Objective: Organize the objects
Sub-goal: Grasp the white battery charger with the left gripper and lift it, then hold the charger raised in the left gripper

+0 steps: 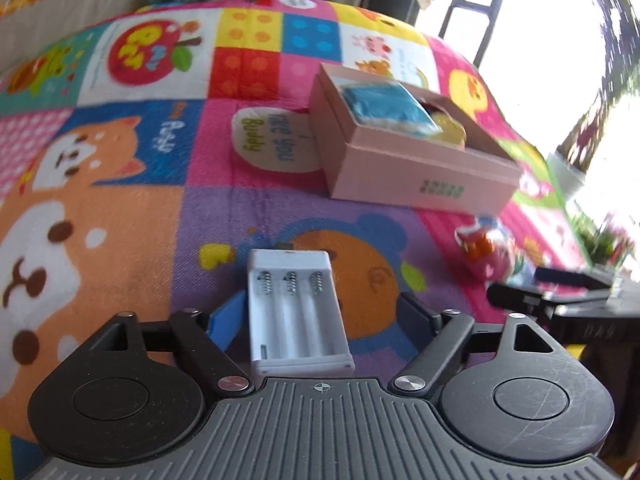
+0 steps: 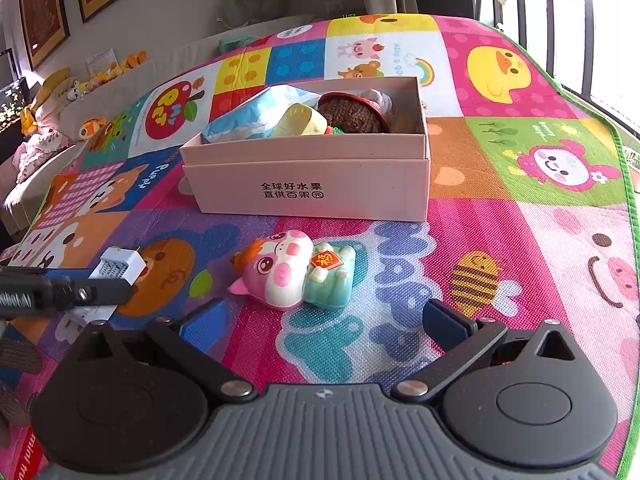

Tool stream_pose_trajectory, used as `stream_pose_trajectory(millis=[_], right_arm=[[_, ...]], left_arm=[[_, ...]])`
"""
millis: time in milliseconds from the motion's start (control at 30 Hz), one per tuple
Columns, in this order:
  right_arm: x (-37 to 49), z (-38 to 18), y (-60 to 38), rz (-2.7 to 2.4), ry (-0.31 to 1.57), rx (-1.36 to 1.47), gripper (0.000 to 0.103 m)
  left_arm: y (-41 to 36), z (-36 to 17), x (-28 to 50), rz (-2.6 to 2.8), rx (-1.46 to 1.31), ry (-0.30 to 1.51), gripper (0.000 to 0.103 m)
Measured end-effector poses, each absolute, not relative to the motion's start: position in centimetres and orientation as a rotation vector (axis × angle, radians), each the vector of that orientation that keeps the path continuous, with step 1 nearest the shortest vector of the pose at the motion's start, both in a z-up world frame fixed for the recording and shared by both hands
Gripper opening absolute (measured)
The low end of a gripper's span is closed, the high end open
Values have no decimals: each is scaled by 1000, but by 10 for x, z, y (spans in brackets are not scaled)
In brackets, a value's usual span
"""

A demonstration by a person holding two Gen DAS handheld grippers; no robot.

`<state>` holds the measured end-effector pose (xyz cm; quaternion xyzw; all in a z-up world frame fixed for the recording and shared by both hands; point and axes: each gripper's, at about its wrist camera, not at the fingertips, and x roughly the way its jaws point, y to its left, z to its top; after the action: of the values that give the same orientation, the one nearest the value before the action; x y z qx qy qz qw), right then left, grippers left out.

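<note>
A white three-slot battery holder lies on the colourful play mat, between the spread fingers of my left gripper. The blue left pad is close to its side and the right finger stands clear of it. The same holder shows at the left of the right wrist view, beside the left gripper's black finger. A pink pig toy lies on its side just ahead of my open right gripper, untouched. Behind both stands an open pink box holding a blue tissue pack, a yellow piece and a brown knitted thing.
The mat's green edge runs along the right by bright windows. A sofa with plush toys lies at the far left. In the left wrist view, the pig toy and the right gripper sit to the right, the box ahead.
</note>
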<state>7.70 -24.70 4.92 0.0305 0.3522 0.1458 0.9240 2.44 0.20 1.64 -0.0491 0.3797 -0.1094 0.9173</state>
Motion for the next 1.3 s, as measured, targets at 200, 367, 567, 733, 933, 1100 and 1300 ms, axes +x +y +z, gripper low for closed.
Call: stream_pose_trajectory(millis=[200,367,567,733,933,1100,1300], right_arm=[[77,49,-248,303,720,71,103],[78,49,-249,305,719,75,103],[77,49,-248,303,721,71,103],[77,49,-247,299,723,63,103],[77,49,-244,290,726,46,103],[79,50,-233,272,731,-21,103],[88,61,-219,264,712,-48,98]], left_arm=[[-7,12,18,-195,-33,743,83],[-8,12,16,-158,-15,733,74],[1,13,13,-131,-28,716,54],[1,12,11,-126,-27,708,54],[2,11,10,-129,-36,698,54],[6,9,7,-138,-55,681,54],[13,8,5,-153,-100,665,54]])
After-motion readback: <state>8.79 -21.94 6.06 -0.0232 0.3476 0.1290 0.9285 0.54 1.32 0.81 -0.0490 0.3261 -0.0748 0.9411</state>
